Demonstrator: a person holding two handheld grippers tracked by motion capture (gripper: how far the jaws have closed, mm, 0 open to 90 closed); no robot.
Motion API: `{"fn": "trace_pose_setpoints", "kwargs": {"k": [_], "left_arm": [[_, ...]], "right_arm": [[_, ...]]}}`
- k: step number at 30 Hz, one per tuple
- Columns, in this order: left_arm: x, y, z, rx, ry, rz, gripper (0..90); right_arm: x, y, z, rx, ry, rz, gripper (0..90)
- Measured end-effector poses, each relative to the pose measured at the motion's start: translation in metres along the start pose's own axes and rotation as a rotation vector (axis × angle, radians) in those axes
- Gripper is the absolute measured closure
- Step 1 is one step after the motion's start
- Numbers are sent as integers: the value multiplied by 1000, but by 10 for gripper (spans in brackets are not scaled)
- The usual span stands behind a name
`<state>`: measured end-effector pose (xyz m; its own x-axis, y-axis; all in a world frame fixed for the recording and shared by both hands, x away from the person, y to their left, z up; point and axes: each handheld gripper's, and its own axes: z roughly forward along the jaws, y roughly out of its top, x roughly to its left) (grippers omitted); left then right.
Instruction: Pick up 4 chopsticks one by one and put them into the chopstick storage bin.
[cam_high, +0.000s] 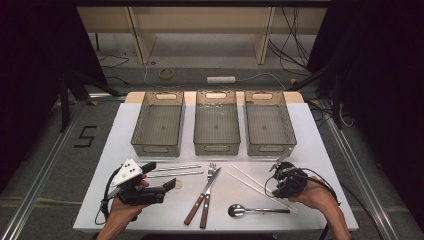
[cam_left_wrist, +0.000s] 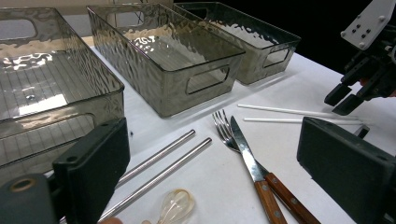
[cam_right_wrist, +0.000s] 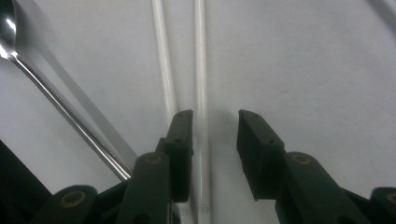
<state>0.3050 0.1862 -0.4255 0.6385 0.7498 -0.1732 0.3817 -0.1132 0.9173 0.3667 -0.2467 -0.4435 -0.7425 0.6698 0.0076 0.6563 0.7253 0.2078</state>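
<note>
While black right jaws (cam_right_wrist: 214, 135) straddle one slim white rod (cam_right_wrist: 201, 70) — gap remaining — left jaws (cam_left_wrist: 210, 172) gape empty.

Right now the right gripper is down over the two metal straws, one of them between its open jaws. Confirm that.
Not quite: the right gripper is down over the two white straws, not the metal ones. The right gripper view shows one white straw between its open jaws, the other just outside one jaw. The metal straws lie near the left gripper, as the high view shows.
</note>
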Motion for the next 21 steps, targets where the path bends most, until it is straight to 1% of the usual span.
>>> {"fn": "trace_pose_setpoints", "kwargs": {"k": [4, 5, 10, 14, 18, 21], "left_arm": [[0, 0, 0, 1, 1, -3, 89], [0, 0, 0, 0, 1, -1, 90], [0, 0, 0, 1, 1, 4, 90], [1, 0, 0, 0, 3, 1, 90], [1, 0, 0, 1, 4, 4, 90], [1, 0, 0, 2, 4, 5, 91]], "right_arm": [[-2, -1, 2, 10, 5, 6, 707], [-2, -1, 4, 14, 16, 4, 718], [0, -1, 6, 29, 27, -7, 746], [0, 0, 9, 43, 20, -10, 768], [-1, 0, 9, 42, 17, -12, 794], [1, 1, 10, 49, 2, -17, 809]]}}
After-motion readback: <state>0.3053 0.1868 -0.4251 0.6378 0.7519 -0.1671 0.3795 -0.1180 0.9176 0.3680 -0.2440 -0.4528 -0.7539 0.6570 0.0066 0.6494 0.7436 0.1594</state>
